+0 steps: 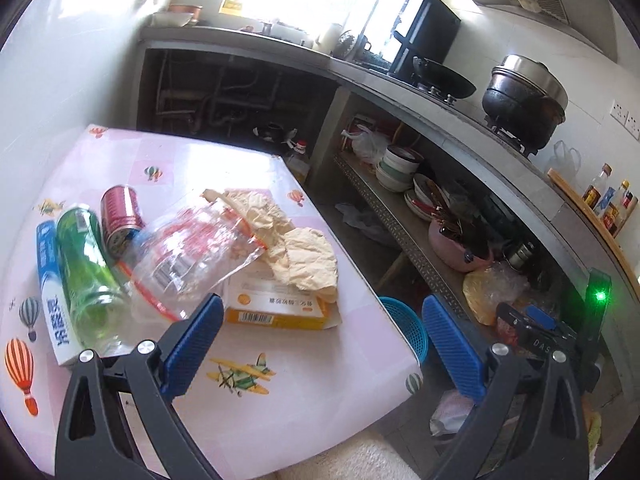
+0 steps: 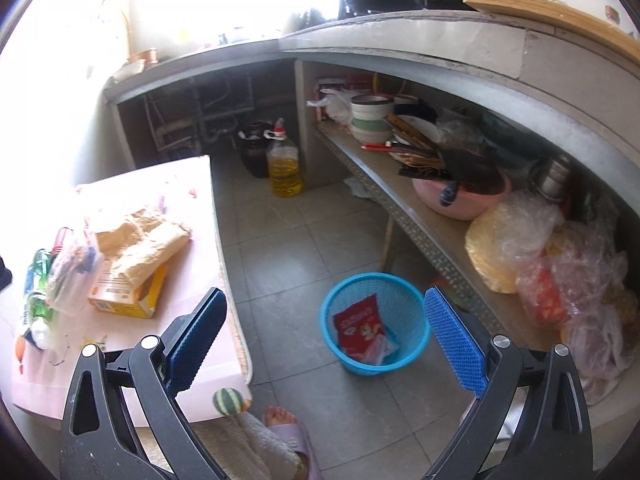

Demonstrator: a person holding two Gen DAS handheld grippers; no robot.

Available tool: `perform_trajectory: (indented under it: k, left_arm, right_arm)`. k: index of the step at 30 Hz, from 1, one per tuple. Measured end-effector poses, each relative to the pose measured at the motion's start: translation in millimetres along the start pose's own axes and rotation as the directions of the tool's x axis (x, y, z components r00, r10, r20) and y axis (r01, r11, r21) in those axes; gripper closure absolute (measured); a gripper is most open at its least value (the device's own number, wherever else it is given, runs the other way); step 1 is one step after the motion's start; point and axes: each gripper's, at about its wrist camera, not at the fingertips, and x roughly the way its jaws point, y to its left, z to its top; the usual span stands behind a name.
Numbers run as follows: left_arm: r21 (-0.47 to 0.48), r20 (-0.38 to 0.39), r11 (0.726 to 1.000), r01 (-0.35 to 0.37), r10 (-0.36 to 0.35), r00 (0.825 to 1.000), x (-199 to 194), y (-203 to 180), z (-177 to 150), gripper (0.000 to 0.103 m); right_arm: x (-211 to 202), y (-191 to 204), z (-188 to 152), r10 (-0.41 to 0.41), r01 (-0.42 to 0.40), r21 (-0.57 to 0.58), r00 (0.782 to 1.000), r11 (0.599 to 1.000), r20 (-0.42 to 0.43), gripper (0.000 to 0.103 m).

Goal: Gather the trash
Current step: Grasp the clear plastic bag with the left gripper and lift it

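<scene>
Kitchen floor tiles surround a blue bin (image 2: 376, 322) holding a red packet (image 2: 360, 328), beside a pink worktop (image 1: 280, 380). Trash lies heaped on it: a green bottle (image 1: 86, 272), red can (image 1: 120, 218), clear bag (image 1: 196, 248), crumpled paper (image 1: 296, 248) and an orange box (image 1: 276, 308). Left claw (image 1: 320, 344) hovers wide over the worktop edge, empty; right claw (image 2: 324, 344) gapes wide above the bin, empty
</scene>
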Motion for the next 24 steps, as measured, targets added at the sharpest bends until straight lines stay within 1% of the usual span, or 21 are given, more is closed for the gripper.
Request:
perform_trajectory:
  k: [3,6,8,10,13,15,17,19,20,22,24]
  left_arm:
    - [-0.001,0.0,0.999,-0.042,0.042,0.999,-9.2,11.5,-8.5,0.006]
    - [-0.01,0.01,0.997,-0.075,0.076,0.997,-16.8,26.2,-15.7,0.006]
    - [-0.016,0.028,0.995,-0.101,0.101,0.994,-20.3,34.9,-18.7,0.006]
    - [-0.006,0.044,0.994,-0.111,0.112,0.993,-21.8,42.3,-19.5,0.006]
    - [0.033,0.057,0.99,-0.138,0.136,0.989,-17.2,48.5,-15.7,0.006]
    - [0.092,0.075,0.98,-0.174,0.167,0.983,-10.3,48.4,-11.0,0.006]
    - [0.188,0.088,0.951,-0.246,0.234,0.968,2.8,44.5,-7.9,0.011]
    - [0.295,0.08,0.899,-0.324,0.314,0.946,20.2,40.5,-7.2,0.019]
    - [0.346,0.07,0.873,-0.343,0.341,0.938,29.0,40.0,-7.8,0.021]
    - [0.422,0.046,0.836,-0.351,0.367,0.929,43.9,41.2,-9.2,0.026]
    - [0.474,0.028,0.809,-0.348,0.381,0.924,55.9,43.1,-10.1,0.027]
  right_arm:
    - [2.6,5.9,-2.0,0.084,-0.084,0.003,0.996,0.996,0.001,0.008]
    - [7.7,20.7,0.9,0.143,-0.144,-0.012,0.989,0.99,-0.02,0.008]
    - [11.3,34.4,4.1,0.186,-0.187,-0.026,0.982,0.982,-0.039,0.008]
    - [15.2,44.8,7.4,0.234,-0.235,-0.025,0.971,0.972,-0.058,0.008]
    - [21.5,61.9,9.8,0.284,-0.286,-0.018,0.956,0.958,-0.078,0.008]
    - [26.7,72.8,10.7,0.296,-0.3,-0.024,0.951,0.954,-0.091,0.008]
    - [30.7,82.3,10.2,0.305,-0.309,-0.028,0.947,0.951,-0.105,0.008]
    - [35.0,90.6,10.1,0.315,-0.321,-0.031,0.941,0.947,-0.121,0.008]
    - [37.7,94.3,10.3,0.317,-0.324,-0.034,0.94,0.946,-0.13,0.008]
    - [41.0,98.9,8.5,0.317,-0.326,-0.044,0.938,0.944,-0.143,0.008]
    - [44.1,102.6,7.2,0.314,-0.325,-0.049,0.937,0.945,-0.155,0.008]
